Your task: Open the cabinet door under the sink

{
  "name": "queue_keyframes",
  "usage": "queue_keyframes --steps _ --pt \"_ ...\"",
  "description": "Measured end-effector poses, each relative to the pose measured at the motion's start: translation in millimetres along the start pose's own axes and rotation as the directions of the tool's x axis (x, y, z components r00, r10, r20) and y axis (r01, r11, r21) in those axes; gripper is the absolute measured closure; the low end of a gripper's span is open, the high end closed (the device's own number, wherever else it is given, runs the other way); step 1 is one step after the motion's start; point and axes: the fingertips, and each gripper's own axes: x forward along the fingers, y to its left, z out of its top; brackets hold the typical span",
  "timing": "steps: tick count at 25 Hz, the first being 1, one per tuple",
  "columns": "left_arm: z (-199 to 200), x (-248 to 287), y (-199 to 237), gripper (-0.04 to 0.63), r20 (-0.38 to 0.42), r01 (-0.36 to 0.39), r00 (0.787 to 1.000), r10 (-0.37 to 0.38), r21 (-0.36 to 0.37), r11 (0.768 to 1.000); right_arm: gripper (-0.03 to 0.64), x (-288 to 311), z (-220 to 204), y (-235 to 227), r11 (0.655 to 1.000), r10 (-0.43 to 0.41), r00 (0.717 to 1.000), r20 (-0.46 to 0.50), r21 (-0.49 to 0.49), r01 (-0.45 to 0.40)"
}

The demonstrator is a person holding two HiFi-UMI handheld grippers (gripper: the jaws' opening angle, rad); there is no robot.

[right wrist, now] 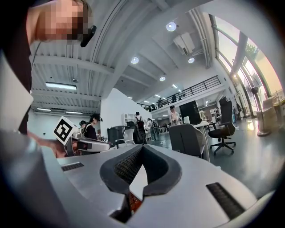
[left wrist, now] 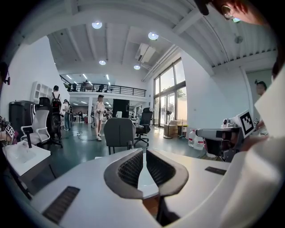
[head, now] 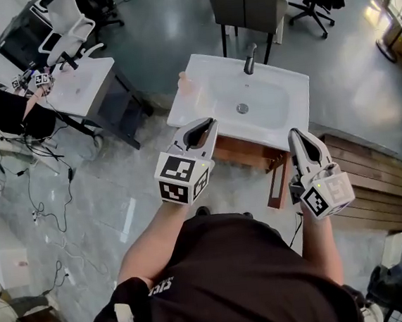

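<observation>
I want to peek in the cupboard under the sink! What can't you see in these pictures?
- Inside of the cabinet: head view, the sink top covers it from above.
- Door: head view, seen edge-on, so its face and handle don't show.
- Both gripper views: the sink top is only a white sliver between the jaws; the jaws' casing blocks nearly all of the cabinet.
</observation>
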Motion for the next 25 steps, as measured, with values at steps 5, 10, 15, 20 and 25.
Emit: queue_keyframes --steps 5,10,15,20,25 --pt "5 -8 18 0.56 0.016 -0.027 1.0 0.027 -0.01 1.0 0.606 7 4 12 1.0 0.0 1.0 0.019 -0.031 0.0" --pt "0 -14 29 0.56 0.023 -0.037 0.999 0.037 -0.022 0.999 0.606 11 1 24 0.999 0.008 1.0 0.006 -0.043 -0.008" --pt "-7 -15 42 0.561 0.02 -0.039 0.999 0.039 -0.027 0.999 0.606 19 -3 30 1.0 0.003 1.0 -0.01 -0.03 -0.003" --pt "-13 -21 52 0.561 0.023 -0.04 0.999 0.041 -0.04 0.998 0.606 23 -5 42 0.999 0.006 1.0 -0.025 -0.04 -0.007" --pt "-19 -24 59 0.561 0.016 -0.028 0.999 0.028 -0.05 0.998 0.606 29 -6 53 0.999 0.0 1.0 -0.031 -0.045 -0.002"
